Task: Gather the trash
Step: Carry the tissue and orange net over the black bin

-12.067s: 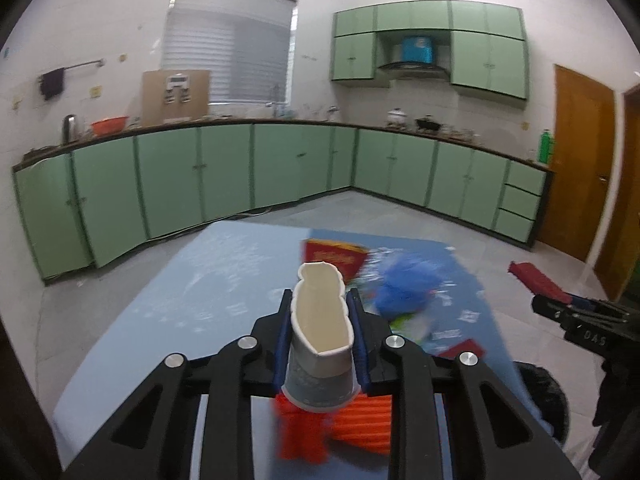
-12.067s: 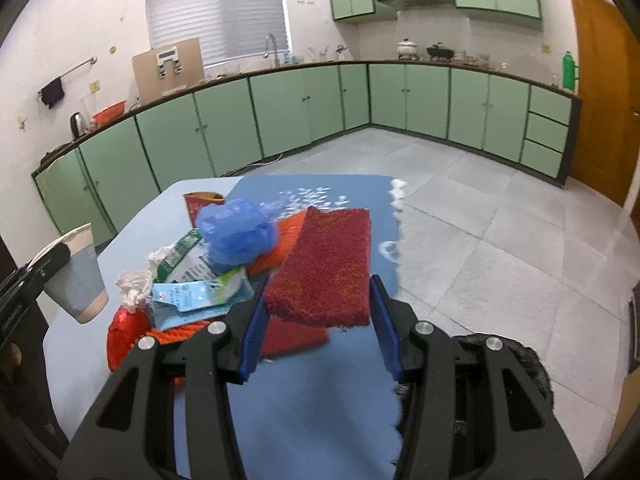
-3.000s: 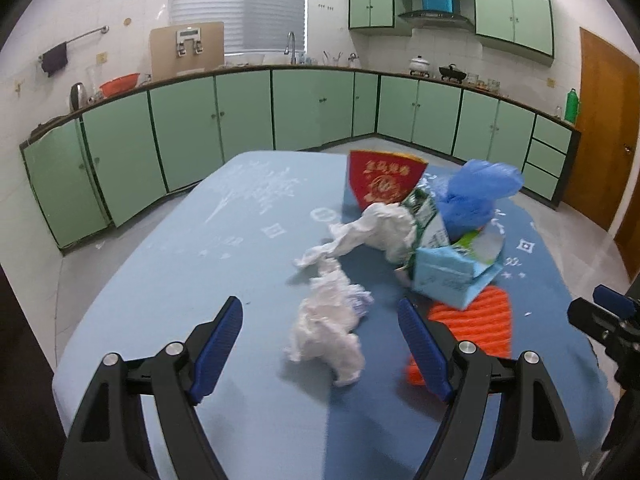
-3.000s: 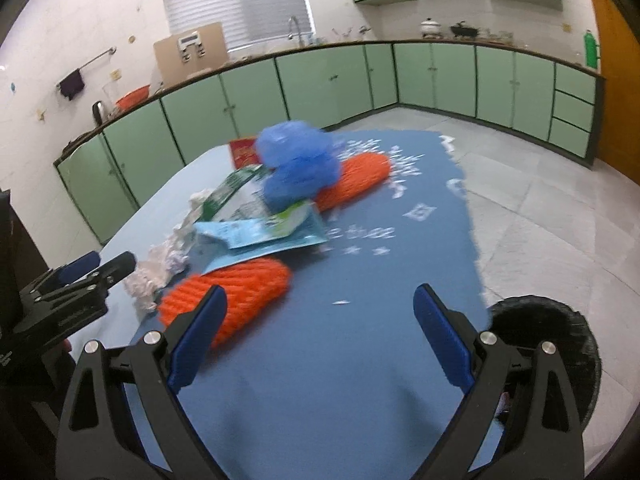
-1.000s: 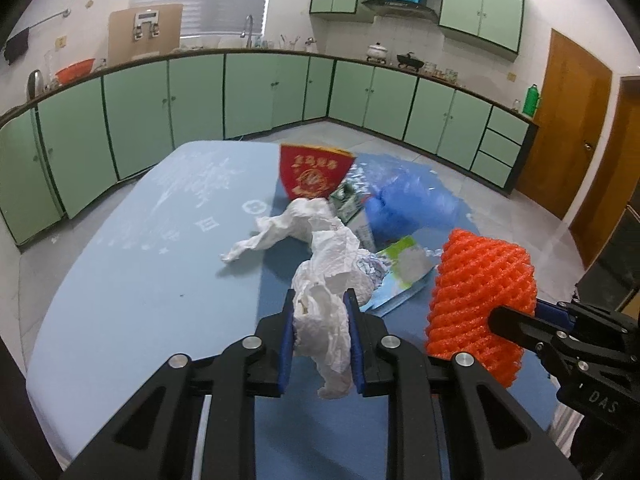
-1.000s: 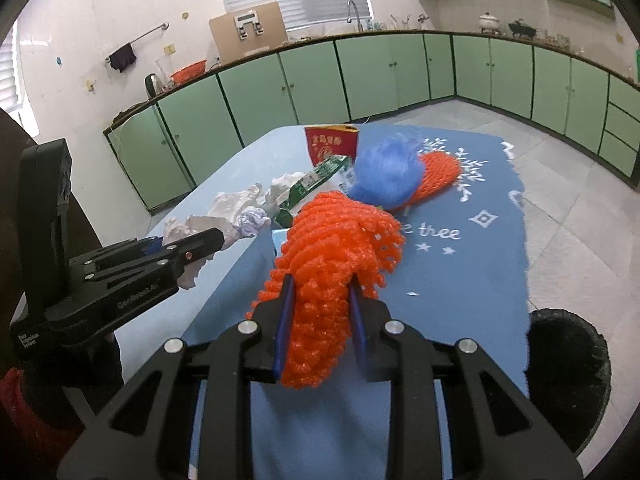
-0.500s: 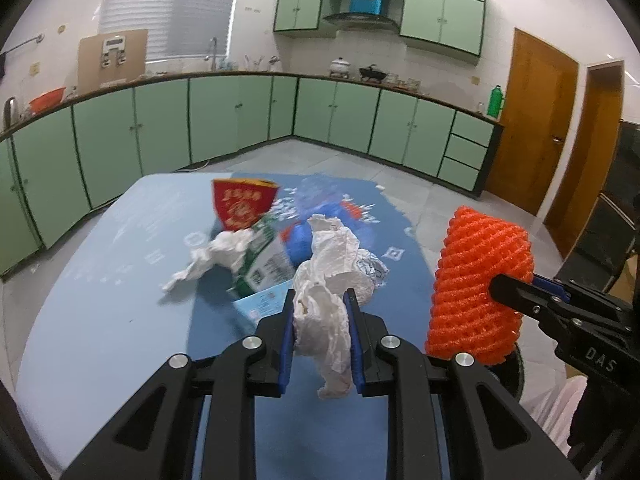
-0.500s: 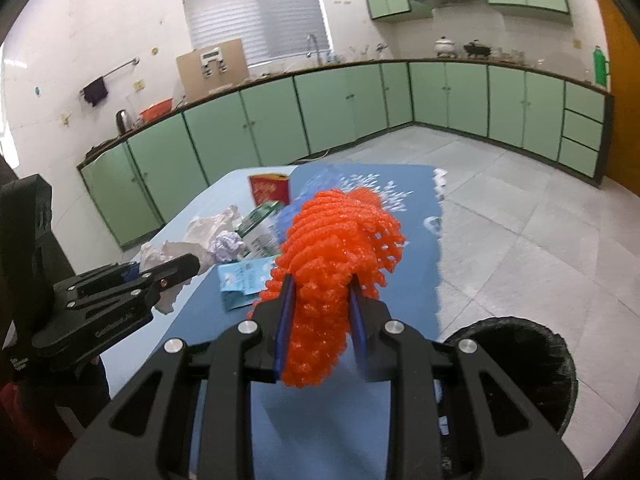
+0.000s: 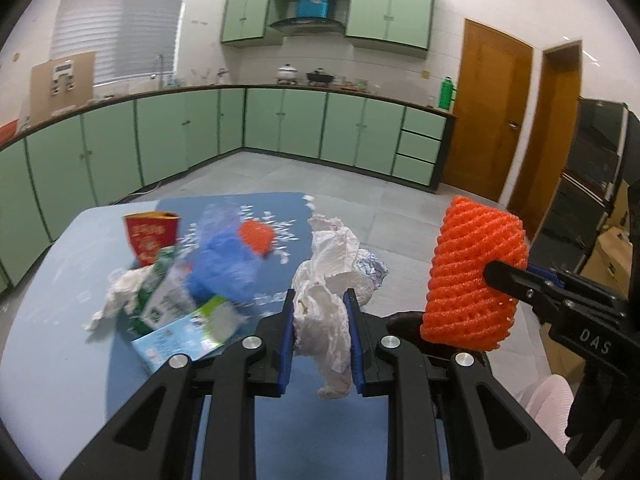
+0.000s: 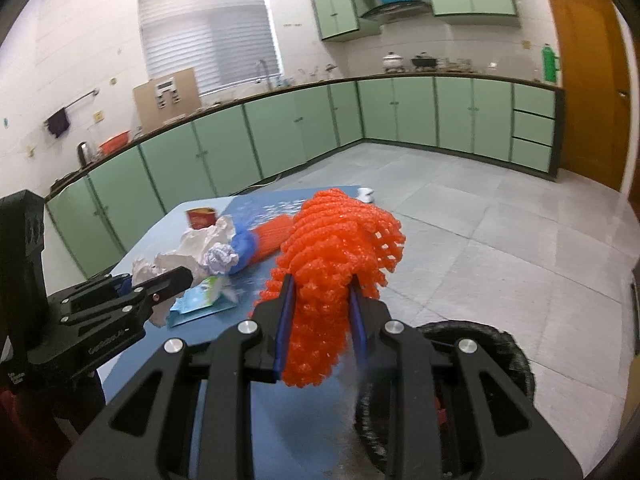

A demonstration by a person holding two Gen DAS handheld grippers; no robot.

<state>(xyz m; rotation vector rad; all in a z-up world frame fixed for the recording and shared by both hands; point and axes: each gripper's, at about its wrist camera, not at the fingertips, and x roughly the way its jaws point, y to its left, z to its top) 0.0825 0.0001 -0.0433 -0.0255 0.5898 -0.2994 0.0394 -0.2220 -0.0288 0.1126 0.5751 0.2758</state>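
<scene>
My left gripper (image 9: 322,338) is shut on a crumpled white tissue (image 9: 326,300) and holds it above the blue table's (image 9: 60,360) right edge. My right gripper (image 10: 322,330) is shut on an orange foam net (image 10: 336,264), also seen in the left wrist view (image 9: 472,276), held over the rim of the black trash bin (image 10: 516,356). More trash lies on the table: a red paper cup (image 9: 150,236), a blue plastic bag (image 9: 226,264), a green carton (image 9: 162,300), a second orange net (image 9: 256,236) and a white tissue (image 9: 120,292).
The bin stands on the tiled floor at the table's right end. Green cabinets (image 9: 280,124) line the far walls. A wooden door (image 9: 492,112) and a dark appliance (image 9: 596,168) are at the right.
Both grippers have swung right with their loads, away from the trash pile toward the table's end. The bin has come closer under the right gripper.
</scene>
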